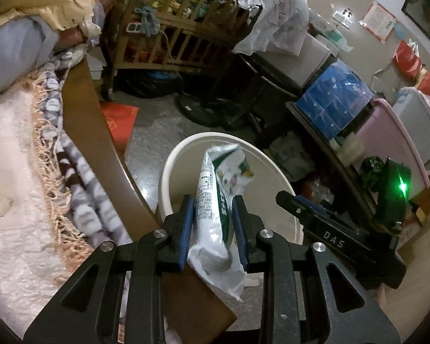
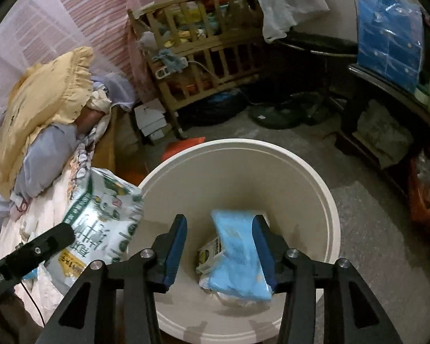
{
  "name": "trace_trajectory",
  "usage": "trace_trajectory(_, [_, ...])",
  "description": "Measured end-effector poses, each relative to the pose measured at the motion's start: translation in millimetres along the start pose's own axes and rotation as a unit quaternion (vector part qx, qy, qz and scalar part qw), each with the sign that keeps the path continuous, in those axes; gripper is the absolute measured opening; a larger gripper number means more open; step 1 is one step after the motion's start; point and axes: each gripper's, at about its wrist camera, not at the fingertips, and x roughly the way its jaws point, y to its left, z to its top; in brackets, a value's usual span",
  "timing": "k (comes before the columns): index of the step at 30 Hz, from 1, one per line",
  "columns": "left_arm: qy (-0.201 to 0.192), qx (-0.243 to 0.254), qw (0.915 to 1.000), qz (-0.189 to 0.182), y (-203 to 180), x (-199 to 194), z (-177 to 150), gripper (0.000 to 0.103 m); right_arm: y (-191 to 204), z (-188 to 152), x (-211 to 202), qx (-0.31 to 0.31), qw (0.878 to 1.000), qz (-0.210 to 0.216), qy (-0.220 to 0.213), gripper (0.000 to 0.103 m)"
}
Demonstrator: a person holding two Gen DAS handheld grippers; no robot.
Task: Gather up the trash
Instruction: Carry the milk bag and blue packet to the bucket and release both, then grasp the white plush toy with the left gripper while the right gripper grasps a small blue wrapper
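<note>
Your left gripper has its blue-padded fingers clamped on a crumpled white-and-green plastic package, held just above the near rim of the round cream bin that stands on the floor beside the bed. The package carries a printed table of small characters and larger green characters along one side; these are too distorted to read with confidence.

Your right gripper hangs over the bin's mouth with its fingers parted. A light blue packet lies between them, close against the right finger; you cannot tell whether it touches that pad, and the left pad stands clear of it. Beneath the packet sits a smaller piece of packaging with a yellow-and-black label, unreadable at this angle.

In the left wrist view, the body of your right gripper bears the white letters "DAS", and a green light glows near it. Behind the bin stand a wooden crib and a stack of blue wrapped packs.
</note>
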Motion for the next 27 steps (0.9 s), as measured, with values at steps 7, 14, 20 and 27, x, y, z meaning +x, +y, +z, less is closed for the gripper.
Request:
trace_trajectory(7, [0.0, -0.019, 0.9998, 0.006, 20.3, -20.2, -4.4, 0.041, 12.1, -0.9, -7.4, -0.008, 1.0, 0.022, -0.004, 0.059])
trace_trajectory(14, [-0.02, -0.037, 0.9977, 0.053, 50.4, -64.7, -17.7, 0.042, 53.4, -10.4, -9.5, -0.044, 0.997, 0.061, 0.008, 0.064])
trace_trajectory(20, [-0.028, -0.052, 0.9926, 0.106, 86.4, -105.6, -36.7, 0.042, 103.4, -27.7, -6.3, -0.087, 0.99, 0.108, 0.032, 0.066])
trace_trajectory(27, [-0.046, -0.074, 0.9824, 0.165, 139.3, -163.9, -58.0, 0.042, 180.5, -58.4, 3.6, -0.161, 0.966, 0.188, 0.069, 0.067])
